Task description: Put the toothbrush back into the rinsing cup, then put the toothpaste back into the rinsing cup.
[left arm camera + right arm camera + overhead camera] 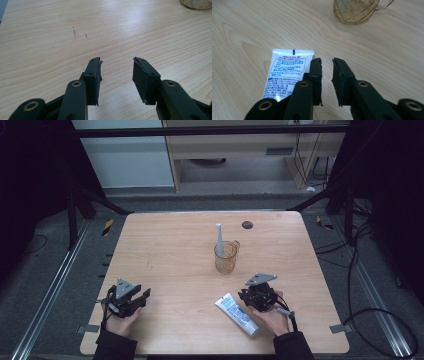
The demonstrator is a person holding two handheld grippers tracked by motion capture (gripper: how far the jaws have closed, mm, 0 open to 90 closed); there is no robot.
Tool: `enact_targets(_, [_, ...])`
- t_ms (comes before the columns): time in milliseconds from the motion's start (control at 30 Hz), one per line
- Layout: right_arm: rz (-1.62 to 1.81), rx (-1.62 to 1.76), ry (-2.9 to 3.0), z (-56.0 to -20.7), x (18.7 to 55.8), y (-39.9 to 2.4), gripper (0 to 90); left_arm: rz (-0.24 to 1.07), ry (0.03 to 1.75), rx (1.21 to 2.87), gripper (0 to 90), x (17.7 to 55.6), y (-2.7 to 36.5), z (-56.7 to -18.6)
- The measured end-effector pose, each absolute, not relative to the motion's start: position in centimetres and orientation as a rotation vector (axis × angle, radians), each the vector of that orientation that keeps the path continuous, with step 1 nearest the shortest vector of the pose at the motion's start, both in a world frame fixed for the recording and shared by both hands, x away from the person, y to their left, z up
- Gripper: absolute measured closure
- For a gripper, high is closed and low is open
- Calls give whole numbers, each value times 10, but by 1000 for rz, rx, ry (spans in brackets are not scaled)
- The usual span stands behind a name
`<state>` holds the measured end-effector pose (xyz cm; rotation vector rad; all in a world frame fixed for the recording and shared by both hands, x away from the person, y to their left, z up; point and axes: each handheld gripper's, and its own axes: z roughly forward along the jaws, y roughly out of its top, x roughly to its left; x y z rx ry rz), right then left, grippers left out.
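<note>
With our right gripper (327,62) parted only a crack and holding nothing, the toothpaste tube (287,73) lying just beside its jaw (not between) could get shoved away, even toward the glass cup (355,11) beyond.

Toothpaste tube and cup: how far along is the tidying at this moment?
Done: the toothbrush stands in the amber cup. In hand: nothing; the right gripper sits beside the toothpaste tube, jaws slightly apart and empty. Left: the tube lies flat on the table; the left gripper waits open.
</note>
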<state>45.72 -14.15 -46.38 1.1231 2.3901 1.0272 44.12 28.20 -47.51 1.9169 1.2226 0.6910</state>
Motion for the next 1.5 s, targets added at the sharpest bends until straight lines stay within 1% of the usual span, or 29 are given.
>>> enact_targets(100, [1029,1116,2367,-454,453,-146,692,685,1226,1917,562,442,283,-476])
enact_targets(267, [1036,1126,2362,-442,446,-151,549,683,1234,1922,550,443,284,-477])
enact_targets(433, [1023,1115,2396,-434,439,-148,458,690,1229,1931,542,443,284,-477])
enact_targets(600, [996,1105,2447,-432,435,-139,363,687,1236,1941,535,444,284,-478])
enact_targets(867, [896,1118,2537,-441,434,-127,249,687,1238,1950,531,445,284,-479])
enact_targets(1233, [784,1131,2601,-457,436,-117,257,684,1240,1965,525,446,283,-480])
enact_targets(1500, [729,1137,2653,-466,436,-109,293,682,1243,1975,523,447,283,-480])
